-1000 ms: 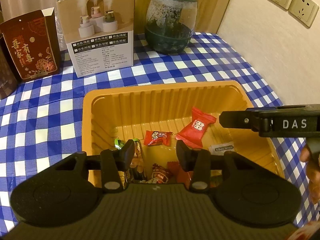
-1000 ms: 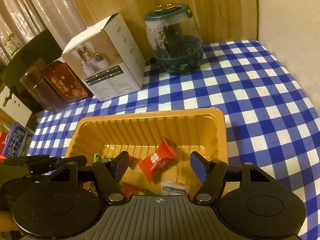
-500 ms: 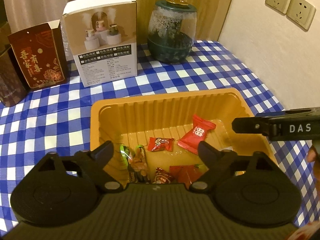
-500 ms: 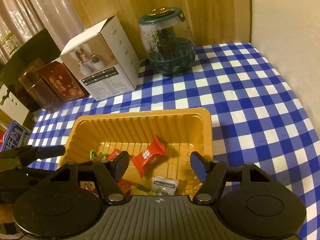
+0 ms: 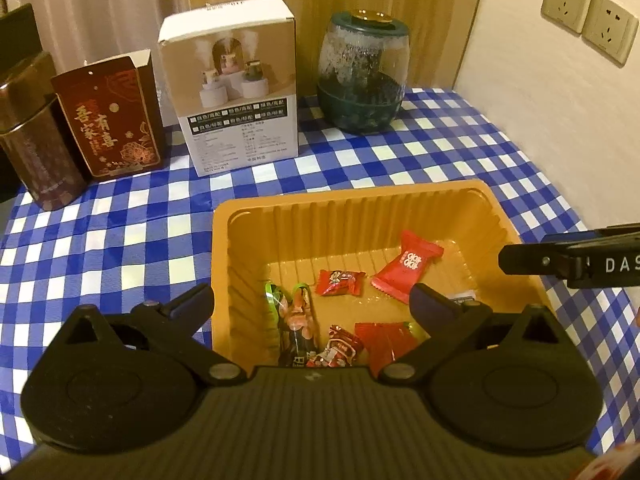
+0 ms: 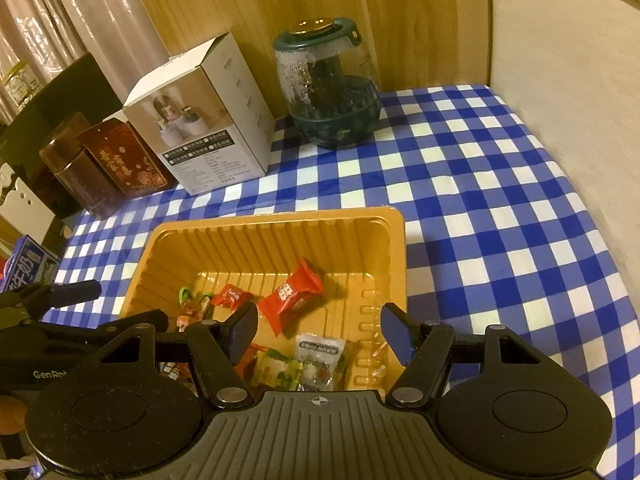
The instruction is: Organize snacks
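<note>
An orange plastic tray (image 5: 496,216) sits on the blue-and-white checked tabletop (image 5: 440,152), and all the snacks in view lie inside it. The left gripper (image 5: 310,306) hangs over the tray's near edge with its jaws opening, spread very wide; nothing is pinched between them, though a green-edged packet (image 5: 298,320) and a small dark-red wrapper (image 5: 340,350) lie in the tray below the gap. At the tray's centre is a little red candy (image 5: 340,282), and toward two o'clock from it a bigger red sachet (image 5: 408,266). At six o'clock a flat red packet (image 5: 382,340) lies against the near wall.

The right gripper (image 6: 318,330) hovers over the tray's near right part, jaws parted and holding nothing. Below them, on the tray floor, rest a clear packet with a white label (image 6: 320,354) and a pale yellow-green one (image 6: 278,370).

Beyond the tray, around twelve o'clock, stands a white product box (image 5: 236,92); at one o'clock a green-based glass jar (image 5: 364,76); at ten o'clock a red box with gold lettering (image 5: 110,116) beside a brown tin (image 5: 36,148).
</note>
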A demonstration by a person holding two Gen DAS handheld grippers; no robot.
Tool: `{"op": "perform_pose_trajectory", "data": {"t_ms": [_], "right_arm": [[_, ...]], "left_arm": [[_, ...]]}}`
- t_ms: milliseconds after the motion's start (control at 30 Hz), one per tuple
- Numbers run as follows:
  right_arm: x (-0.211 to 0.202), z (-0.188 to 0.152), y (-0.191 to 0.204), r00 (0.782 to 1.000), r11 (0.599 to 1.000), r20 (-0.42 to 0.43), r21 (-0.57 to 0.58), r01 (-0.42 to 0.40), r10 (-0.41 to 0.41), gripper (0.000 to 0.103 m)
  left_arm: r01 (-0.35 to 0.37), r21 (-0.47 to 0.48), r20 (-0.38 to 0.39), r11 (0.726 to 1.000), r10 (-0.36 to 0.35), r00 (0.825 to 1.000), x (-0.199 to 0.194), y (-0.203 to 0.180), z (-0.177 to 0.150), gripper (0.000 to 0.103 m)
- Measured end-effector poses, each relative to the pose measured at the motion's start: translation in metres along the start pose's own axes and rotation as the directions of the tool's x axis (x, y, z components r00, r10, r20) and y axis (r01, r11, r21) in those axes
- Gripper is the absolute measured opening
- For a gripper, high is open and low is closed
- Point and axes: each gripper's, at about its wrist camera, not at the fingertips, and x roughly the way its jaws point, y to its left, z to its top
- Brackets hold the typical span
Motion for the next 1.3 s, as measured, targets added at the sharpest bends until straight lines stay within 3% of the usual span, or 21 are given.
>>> {"op": "perform_pose_trajectory", "data": {"t_ms": [167, 667, 1300], "right_arm": [[-0.012, -0.004, 0.004, 1.0, 1.0, 0.002, -0.01, 0.001, -0.001, 0.069], [-0.054, -0.028, 0.015, 1.0, 1.0, 0.021, -0.006, 0.0, 0.0, 0.07], [-0.119, -0.08, 0.036, 0.998, 1.0, 0.07, -0.024, 0.005, -0.003, 0.07]], "left_arm": [[-0.025, -0.001, -0.001, 1.0, 0.025, 1.0, -0.013, -0.006, -0.002, 0.103], [-0.014, -0.044, 0.041, 0.999, 0.016, 0.999, -0.066, -0.013, -0.016, 0.103], [-0.002, -0.052, 0.092, 0.999, 0.006, 0.996, -0.136, -0.036, -0.067, 0.103]]}}
